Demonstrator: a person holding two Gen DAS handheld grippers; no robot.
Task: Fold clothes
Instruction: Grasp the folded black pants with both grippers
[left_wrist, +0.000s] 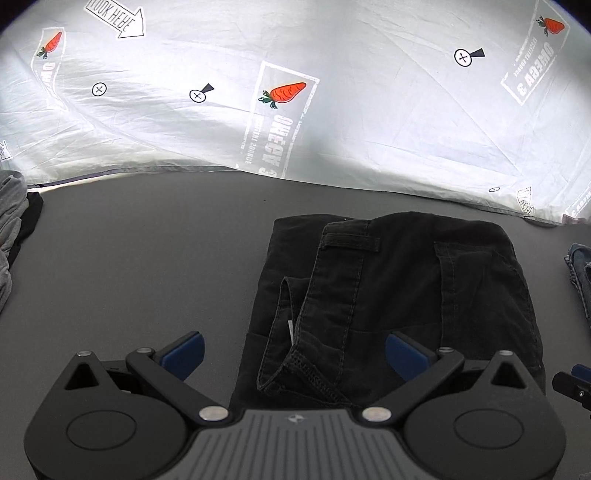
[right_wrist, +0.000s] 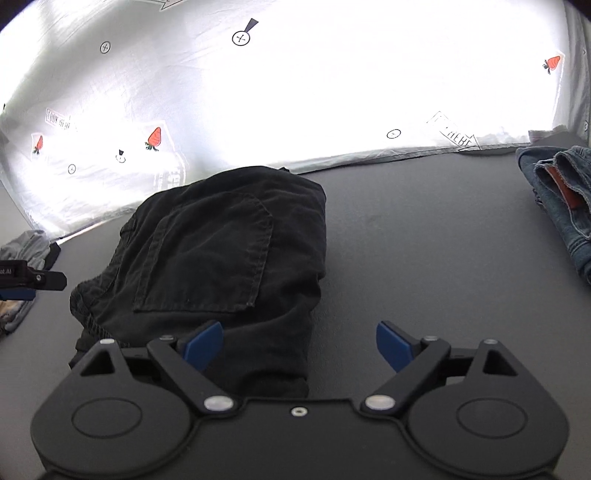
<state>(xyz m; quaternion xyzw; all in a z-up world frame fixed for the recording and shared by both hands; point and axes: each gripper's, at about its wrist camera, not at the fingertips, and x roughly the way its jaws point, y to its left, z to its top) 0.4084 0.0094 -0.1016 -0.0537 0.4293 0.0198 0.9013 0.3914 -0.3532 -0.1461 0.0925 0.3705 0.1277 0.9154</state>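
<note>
A pair of black pants (left_wrist: 399, 295) lies folded into a compact bundle on the grey table (left_wrist: 147, 266). It also shows in the right wrist view (right_wrist: 221, 251), back pocket up. My left gripper (left_wrist: 293, 354) is open and empty, its jaws straddling the near left edge of the bundle. My right gripper (right_wrist: 299, 345) is open and empty, over the bundle's near right edge. The right gripper's tip shows in the left wrist view (left_wrist: 572, 380); the left gripper's tip shows in the right wrist view (right_wrist: 33, 280).
Grey clothes (left_wrist: 11, 240) lie piled at the table's left edge, also in the right wrist view (right_wrist: 26, 247). Blue jeans (right_wrist: 561, 199) lie at the right. A white printed sheet (left_wrist: 295, 92) hangs behind the table.
</note>
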